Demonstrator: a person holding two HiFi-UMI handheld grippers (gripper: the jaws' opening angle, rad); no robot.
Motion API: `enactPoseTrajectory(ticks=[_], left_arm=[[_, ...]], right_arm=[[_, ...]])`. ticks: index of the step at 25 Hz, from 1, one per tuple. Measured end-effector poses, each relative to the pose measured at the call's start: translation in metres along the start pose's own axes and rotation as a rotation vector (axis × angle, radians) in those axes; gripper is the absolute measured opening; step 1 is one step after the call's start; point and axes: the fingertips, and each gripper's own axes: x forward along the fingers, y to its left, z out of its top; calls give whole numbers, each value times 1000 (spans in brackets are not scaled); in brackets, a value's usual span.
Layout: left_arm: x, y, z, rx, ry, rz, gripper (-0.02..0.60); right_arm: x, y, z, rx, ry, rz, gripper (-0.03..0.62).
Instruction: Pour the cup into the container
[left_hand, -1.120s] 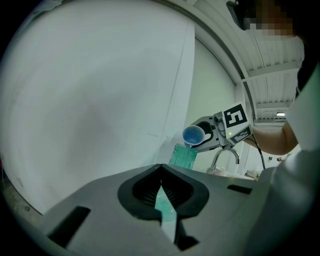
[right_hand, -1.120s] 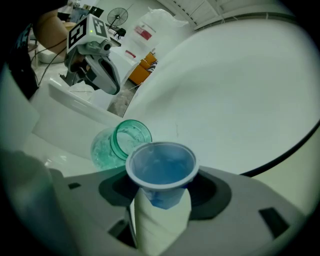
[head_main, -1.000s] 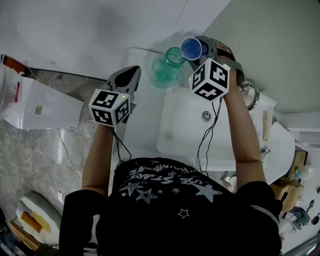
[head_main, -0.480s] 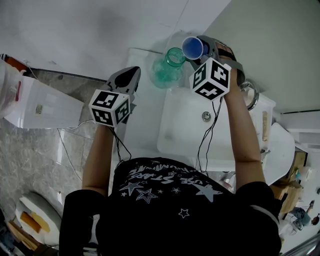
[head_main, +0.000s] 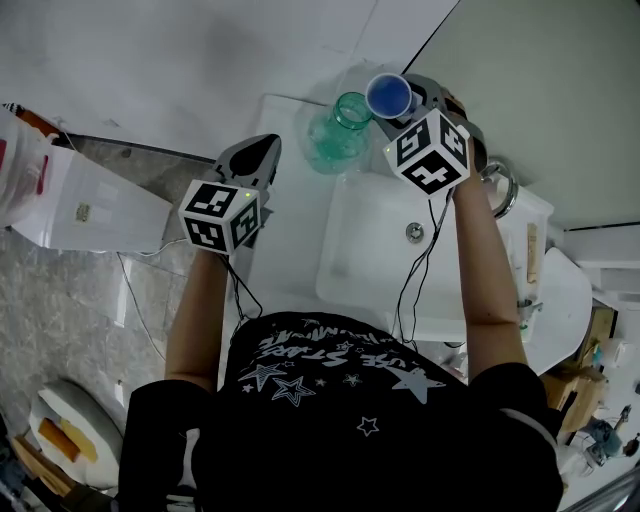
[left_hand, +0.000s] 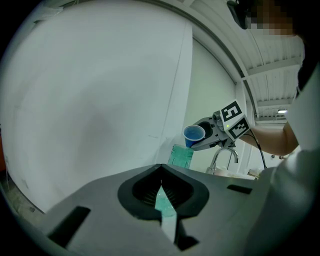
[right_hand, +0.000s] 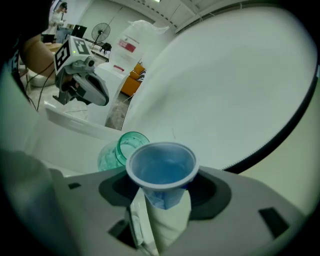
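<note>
Right gripper (right_hand: 162, 197): you are clamping its jaws on the blue cup (right_hand: 161, 167), pads pressing on the cup's lower wall from both sides. You are holding the cup just beside the green container (right_hand: 122, 150) and above the level of its open mouth, on the container's right as the head view shows it. The cup's rim (head_main: 390, 97) is sitting next to the container's rim (head_main: 351, 108), the two close together. The cup's mouth is facing back toward the right gripper's camera. Whether anything is in the cup cannot be told; its inside is showing only blue.

Left gripper (left_hand: 160, 172): you are keeping its jaws together at the tips with nothing between them. It is hovering to the container's left in the head view (head_main: 268, 145), apart from it and pointing toward it.

The container is standing upright on the white ledge (head_main: 290, 190), with the sink basin (head_main: 370, 250) just on its near side and the faucet (head_main: 497, 185) well to its right.
</note>
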Motion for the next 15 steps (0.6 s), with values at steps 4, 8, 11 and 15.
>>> enactPoseTrajectory(ticks=[4, 8, 11, 15], left_arm=[[-11, -3, -2, 1, 1, 17, 9], [-24, -8, -6, 3, 6, 38, 9], [-34, -14, -9, 6, 11, 54, 9], [-50, -19, -15, 8, 13, 85, 9]], right_arm=[[-8, 2, 1, 63, -36, 11, 282], [-17, 6, 3, 117, -74, 16, 282], [-24, 13, 6, 159, -112, 31, 282], [-35, 29, 12, 239, -188, 67, 281]])
